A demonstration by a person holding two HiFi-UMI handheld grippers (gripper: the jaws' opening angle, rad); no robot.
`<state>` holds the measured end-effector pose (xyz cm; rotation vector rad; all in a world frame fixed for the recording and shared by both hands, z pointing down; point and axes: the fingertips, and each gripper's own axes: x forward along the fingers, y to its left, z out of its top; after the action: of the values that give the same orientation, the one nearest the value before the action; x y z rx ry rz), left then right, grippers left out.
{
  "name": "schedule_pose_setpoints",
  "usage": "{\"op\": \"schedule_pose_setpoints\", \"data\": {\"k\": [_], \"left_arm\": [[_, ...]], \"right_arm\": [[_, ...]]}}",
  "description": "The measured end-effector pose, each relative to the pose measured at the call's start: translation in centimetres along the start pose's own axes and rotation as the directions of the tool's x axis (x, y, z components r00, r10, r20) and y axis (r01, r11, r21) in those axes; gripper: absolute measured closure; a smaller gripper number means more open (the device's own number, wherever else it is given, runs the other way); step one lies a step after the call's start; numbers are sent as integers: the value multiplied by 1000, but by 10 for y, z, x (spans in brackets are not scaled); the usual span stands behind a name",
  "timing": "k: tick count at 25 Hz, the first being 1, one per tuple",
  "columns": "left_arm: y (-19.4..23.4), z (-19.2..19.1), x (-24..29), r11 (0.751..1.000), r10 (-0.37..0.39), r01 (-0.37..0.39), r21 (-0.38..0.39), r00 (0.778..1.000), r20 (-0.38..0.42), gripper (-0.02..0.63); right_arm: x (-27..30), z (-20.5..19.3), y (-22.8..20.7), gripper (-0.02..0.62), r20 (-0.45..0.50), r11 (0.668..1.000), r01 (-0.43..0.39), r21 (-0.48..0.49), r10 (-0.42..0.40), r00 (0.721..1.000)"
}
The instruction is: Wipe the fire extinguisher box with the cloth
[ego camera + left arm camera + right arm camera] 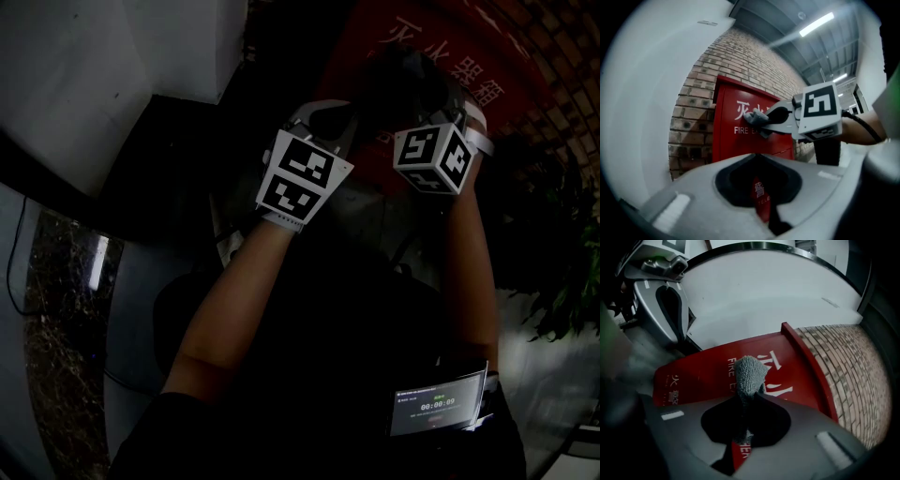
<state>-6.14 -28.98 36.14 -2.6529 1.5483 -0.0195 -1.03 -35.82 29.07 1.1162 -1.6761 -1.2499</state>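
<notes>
My right gripper (749, 405), clamped on the grey cloth (750, 372), faces the red fire extinguisher box (696, 376) dead ahead at 12 o'clock, nearer it than my closed, empty left gripper (761, 188) at 10 o'clock.

Red box lettering (774, 361) partly behind cloth (749, 375)

Both rigs are pale grey plastic shells. The left hand-held gripper (759, 187) has a dark scooped cutout in the middle and a light stripe on each side; the right hand-held gripper (745, 427) looks the same. Each has a white cube with black square markers, left cube (302, 178), right cube (433, 157); a black cable (867, 129) comes off the right one. The person wears a dark top (328, 375) with short sleeves.
</notes>
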Motion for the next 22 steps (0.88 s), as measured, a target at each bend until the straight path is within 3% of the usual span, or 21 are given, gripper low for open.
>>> {"op": "schedule_pose_setpoints", "data": {"k": [13,22], "left_arm": [[-8,-59,20,999,-42,42,-6,996,-74,604],[4,-101,29,1000,5,-6,-14,994,-105,604]], "right_arm": [[11,-29,114,568,-29,981,-191,42,192,981],[18,-39,185,568,-41,948,-313,50,315,948]]}}
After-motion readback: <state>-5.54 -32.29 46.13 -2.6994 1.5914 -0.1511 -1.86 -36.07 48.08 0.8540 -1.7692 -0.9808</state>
